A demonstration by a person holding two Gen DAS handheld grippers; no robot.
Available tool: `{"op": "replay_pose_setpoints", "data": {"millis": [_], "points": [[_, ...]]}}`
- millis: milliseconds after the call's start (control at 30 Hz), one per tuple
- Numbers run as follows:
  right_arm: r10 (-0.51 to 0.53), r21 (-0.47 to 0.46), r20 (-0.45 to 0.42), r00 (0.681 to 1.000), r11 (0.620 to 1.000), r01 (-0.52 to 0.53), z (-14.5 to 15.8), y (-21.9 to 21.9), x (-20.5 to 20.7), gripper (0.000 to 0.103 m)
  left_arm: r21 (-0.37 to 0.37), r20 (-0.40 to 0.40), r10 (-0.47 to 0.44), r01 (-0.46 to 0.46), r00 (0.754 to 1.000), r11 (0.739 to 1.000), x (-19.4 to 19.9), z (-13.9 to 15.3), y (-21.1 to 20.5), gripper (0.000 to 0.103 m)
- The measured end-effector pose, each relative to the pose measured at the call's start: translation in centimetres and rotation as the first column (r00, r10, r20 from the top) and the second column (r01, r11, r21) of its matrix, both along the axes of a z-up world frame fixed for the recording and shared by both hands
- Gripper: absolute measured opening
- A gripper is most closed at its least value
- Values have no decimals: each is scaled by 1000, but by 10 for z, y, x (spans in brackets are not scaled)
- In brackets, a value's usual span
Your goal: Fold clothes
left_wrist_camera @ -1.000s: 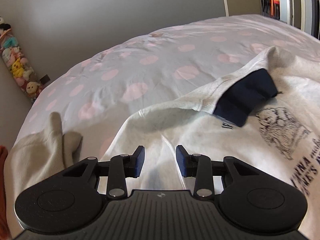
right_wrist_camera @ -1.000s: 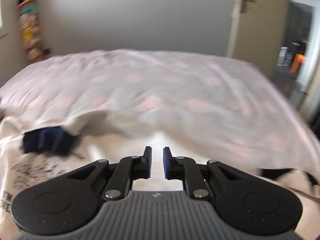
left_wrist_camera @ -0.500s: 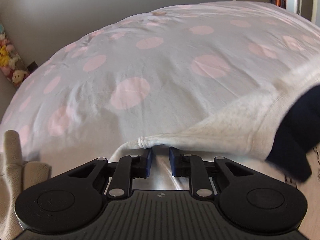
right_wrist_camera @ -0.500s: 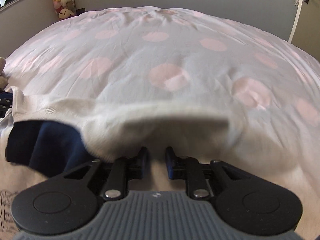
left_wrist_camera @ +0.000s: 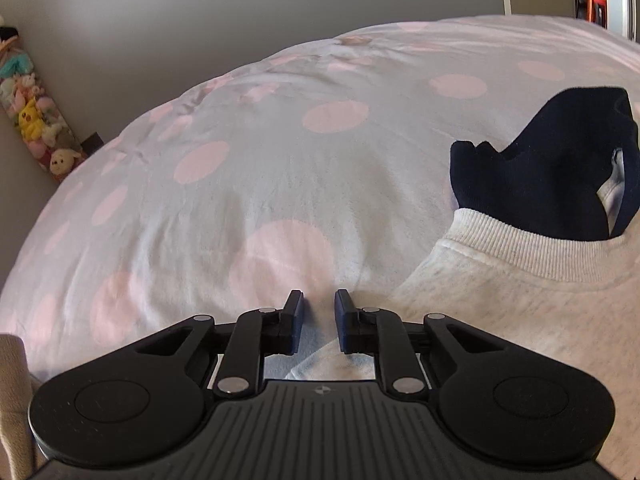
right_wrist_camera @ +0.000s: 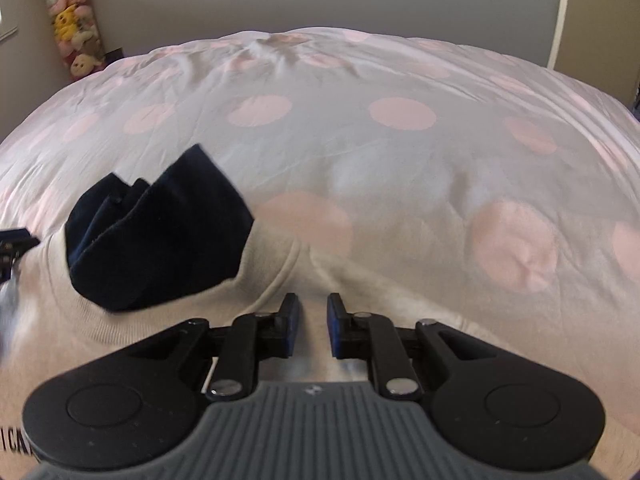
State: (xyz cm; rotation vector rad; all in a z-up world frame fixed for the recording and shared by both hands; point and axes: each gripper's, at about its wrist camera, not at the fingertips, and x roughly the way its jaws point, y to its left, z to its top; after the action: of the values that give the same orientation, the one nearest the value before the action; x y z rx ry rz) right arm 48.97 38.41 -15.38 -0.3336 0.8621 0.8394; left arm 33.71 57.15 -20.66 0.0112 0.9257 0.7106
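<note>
A light grey sweatshirt with a ribbed neck and a navy collar lies on the bed; it also shows in the right wrist view with the navy collar spread out. My left gripper is partly open at the sweatshirt's left shoulder edge, with cloth low between the fingers. My right gripper is partly open over the sweatshirt's right shoulder. Neither visibly pinches cloth.
The bed cover is pale with pink dots and stretches far ahead. A beige garment lies at the left edge. A hanging rack of plush toys stands by the wall. A door frame is at the right.
Both grippers moved toward the sweatshirt's neck end and the shoulders now lie flat; the navy collar now points away over the bed. Both jaws have opened a little since half a second ago.
</note>
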Motion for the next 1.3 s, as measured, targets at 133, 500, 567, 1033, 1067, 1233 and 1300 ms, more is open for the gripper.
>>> {"op": "replay_pose_setpoints", "data": {"millis": [133,500,567,1033,1067,1233,1300], "points": [[-47,-17,-36,998,999,47,6,10,10,19,-42,30,42,-40,999,998,-14,23,0,16],[-11,130,-47,999,991,17,69,-86,-52,55,-146,120,93,-76,988,986,-154,96,-64,28],[-3,133,-47,999,991,10,76,-114,-76,58,-192,109,123,-100,986,976,-182,99,-82,28],[-94,113,-116,989,988,107,80,-300,-253,59,-398,59,138,-103,989,911,-315,83,-236,45],[-105,107,-119,987,987,118,78,-309,-263,59,-407,55,149,-114,987,907,-320,81,-242,45],[-145,95,-131,981,983,158,69,-352,-306,64,-446,26,201,-169,979,879,-340,70,-266,48],[-155,91,-134,979,982,168,65,-364,-318,65,-455,4,200,-177,980,873,-341,64,-273,50]]}}
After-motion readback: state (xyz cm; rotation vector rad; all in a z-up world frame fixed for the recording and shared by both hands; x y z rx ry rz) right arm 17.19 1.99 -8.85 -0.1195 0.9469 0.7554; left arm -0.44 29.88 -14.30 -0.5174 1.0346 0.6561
